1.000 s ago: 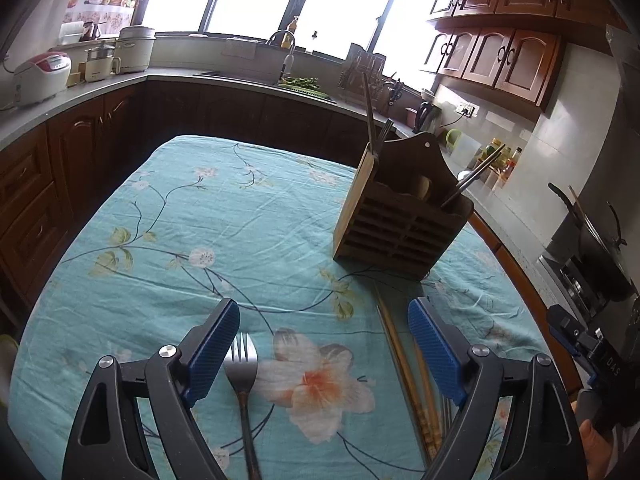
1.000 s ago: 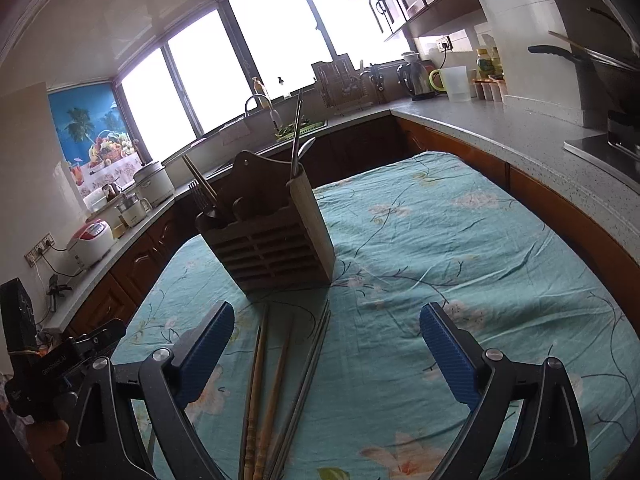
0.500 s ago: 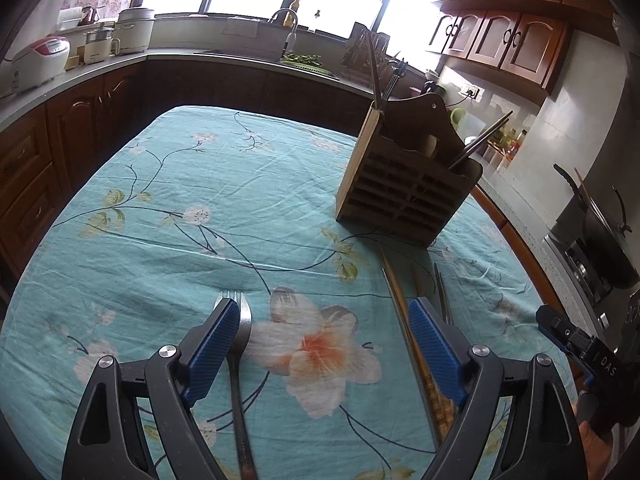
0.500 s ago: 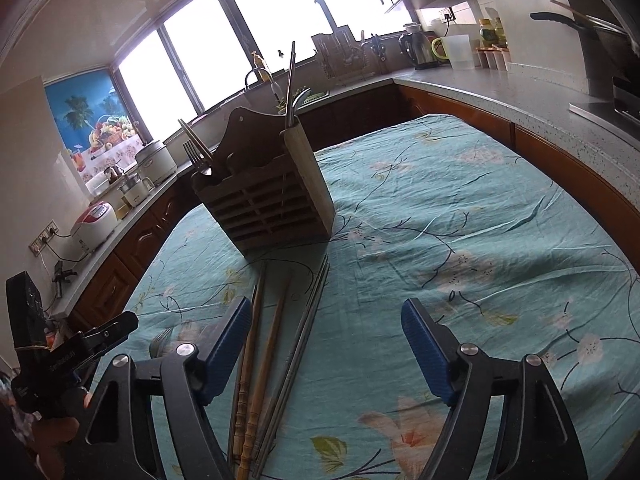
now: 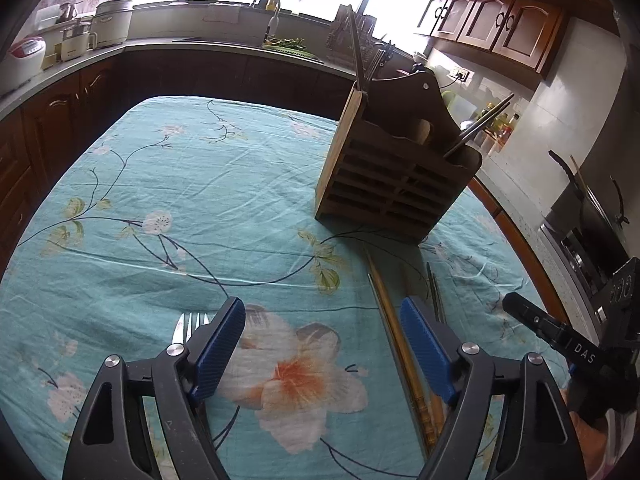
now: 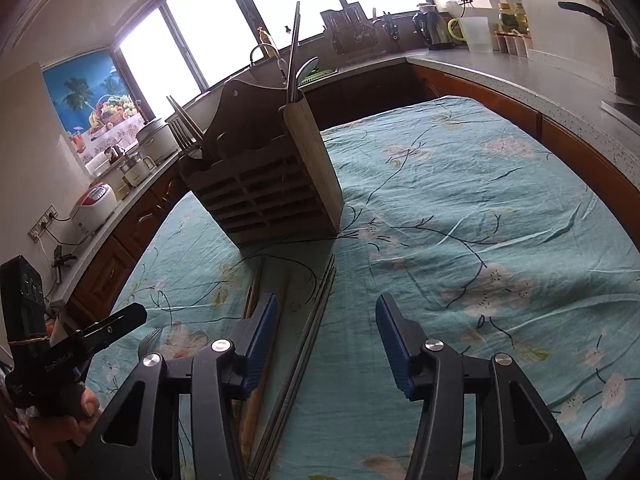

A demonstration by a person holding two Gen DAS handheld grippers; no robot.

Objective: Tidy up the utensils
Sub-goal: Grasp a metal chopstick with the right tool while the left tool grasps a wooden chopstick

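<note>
A slatted wooden utensil holder [image 5: 394, 184] stands on the teal floral tablecloth [image 5: 168, 200], with several utensils in it; it also shows in the right wrist view [image 6: 264, 188]. My left gripper [image 5: 323, 344] is open and empty, low over the cloth. A steel fork [image 5: 188, 326] lies just outside its left finger. Wooden chopsticks [image 5: 394, 332] lie just inside its right finger. My right gripper [image 6: 326, 340] is open and empty, straddling the metal chopsticks [image 6: 314, 320]. Wooden chopsticks [image 6: 256, 292] lie at its left finger.
Dark wooden cabinets and a grey counter [image 6: 520, 76] ring the table. A rice cooker [image 6: 94, 204], a kettle [image 6: 434, 30] and a stove with a pot [image 5: 592, 216] stand on the counter. The other hand-held gripper [image 6: 48, 340] shows at the lower left of the right wrist view.
My left gripper has shifted right, so the fork now lies outside its left finger. My right gripper has moved down and left over the metal chopsticks. Both stay open.
</note>
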